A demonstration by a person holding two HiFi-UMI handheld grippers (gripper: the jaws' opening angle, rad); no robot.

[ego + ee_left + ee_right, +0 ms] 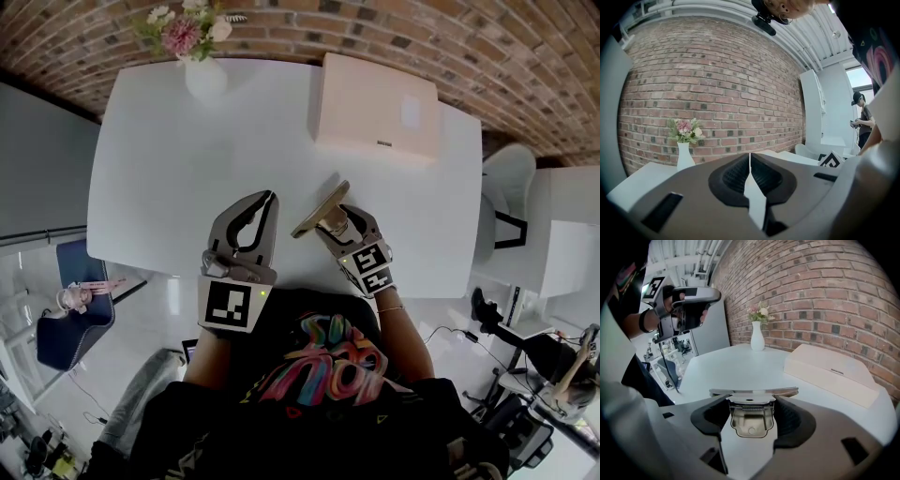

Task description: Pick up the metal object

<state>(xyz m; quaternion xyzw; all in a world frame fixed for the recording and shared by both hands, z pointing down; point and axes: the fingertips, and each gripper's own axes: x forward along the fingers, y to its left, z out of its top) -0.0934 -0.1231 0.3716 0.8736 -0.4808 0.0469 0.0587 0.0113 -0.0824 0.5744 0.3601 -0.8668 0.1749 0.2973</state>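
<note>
The metal object (322, 210) is a flat spring clip of brushed steel with a long bar across its front. My right gripper (339, 223) is shut on it and holds it above the white table (169, 169) near the front edge. In the right gripper view the metal object (751, 416) sits between the two dark pads, its bar lying crosswise just past the jaws. My left gripper (266, 201) hovers beside it on the left, jaws shut with nothing between them. The left gripper (750, 157) tips meet in its own view.
A beige flat box (377, 111) lies at the table's far right. A white vase with pink flowers (199, 52) stands at the far left, by the brick wall. A grey chair (507, 178) is off the right edge. A person (862, 119) stands in the background of the left gripper view.
</note>
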